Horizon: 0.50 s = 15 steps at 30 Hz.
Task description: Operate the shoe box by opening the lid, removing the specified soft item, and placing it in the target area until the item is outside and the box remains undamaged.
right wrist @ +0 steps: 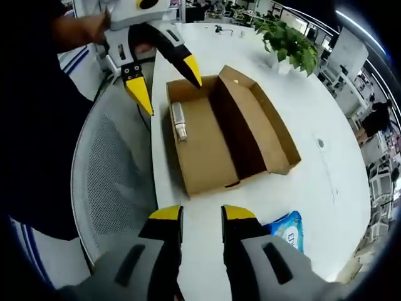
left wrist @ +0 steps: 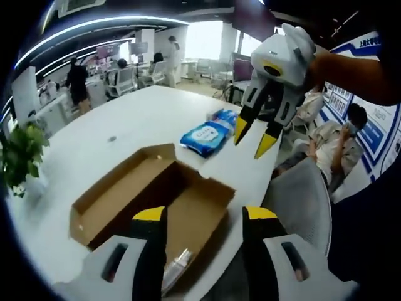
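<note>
— On the white table (right wrist: 351,188), where is everything?
— The shoe box (right wrist: 207,150) lies open near the edge; the blue soft pack (left wrist: 205,137) rests beyond it, outside.
— How would it handle?
— Light, squashy, probably slippery; pinch its middle. Both the left hand-held gripper (left wrist: 203,216) and right hand-held gripper (right wrist: 200,213) are spread, empty.

brown box (right wrist: 213,141), blue wipes pack (left wrist: 207,137)
</note>
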### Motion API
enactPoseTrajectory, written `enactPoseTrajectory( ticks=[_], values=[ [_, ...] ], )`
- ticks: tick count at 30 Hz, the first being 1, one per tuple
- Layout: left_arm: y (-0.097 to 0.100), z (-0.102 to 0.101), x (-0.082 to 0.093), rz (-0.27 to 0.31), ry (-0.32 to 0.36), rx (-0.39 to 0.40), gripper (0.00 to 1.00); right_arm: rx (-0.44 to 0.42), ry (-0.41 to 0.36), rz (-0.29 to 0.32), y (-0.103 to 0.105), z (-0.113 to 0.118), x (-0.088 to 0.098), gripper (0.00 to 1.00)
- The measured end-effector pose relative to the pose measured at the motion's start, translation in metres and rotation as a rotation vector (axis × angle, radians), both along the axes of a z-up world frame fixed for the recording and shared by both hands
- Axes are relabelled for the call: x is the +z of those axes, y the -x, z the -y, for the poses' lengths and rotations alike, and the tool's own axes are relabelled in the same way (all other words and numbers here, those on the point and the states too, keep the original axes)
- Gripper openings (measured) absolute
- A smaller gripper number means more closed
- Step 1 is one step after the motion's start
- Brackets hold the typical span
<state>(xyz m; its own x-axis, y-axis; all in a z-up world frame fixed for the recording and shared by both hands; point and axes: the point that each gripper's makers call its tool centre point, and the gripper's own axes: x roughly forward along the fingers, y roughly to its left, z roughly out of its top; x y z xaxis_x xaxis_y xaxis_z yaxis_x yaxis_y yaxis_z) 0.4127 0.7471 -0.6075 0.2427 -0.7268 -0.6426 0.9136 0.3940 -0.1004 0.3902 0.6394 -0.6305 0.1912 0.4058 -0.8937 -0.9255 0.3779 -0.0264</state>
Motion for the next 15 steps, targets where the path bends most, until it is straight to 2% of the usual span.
enactPoseTrajectory(
  ticks=[7, 10, 15],
  values=[
    [-0.007, -0.049, -0.010, -0.006, -0.022, 0.027, 0.47, 0.063, -0.022, -0.004, -0.005, -0.049, -0.008, 0.21],
    [-0.010, -0.062, -0.008, -0.004, 0.018, 0.019, 0.47, 0.086, -0.034, -0.002, -0.009, -0.066, -0.013, 0.20],
    [-0.008, -0.078, -0.014, -0.010, 0.013, -0.013, 0.46, 0.121, -0.061, -0.016, -0.014, -0.094, -0.024, 0.19]
  ],
)
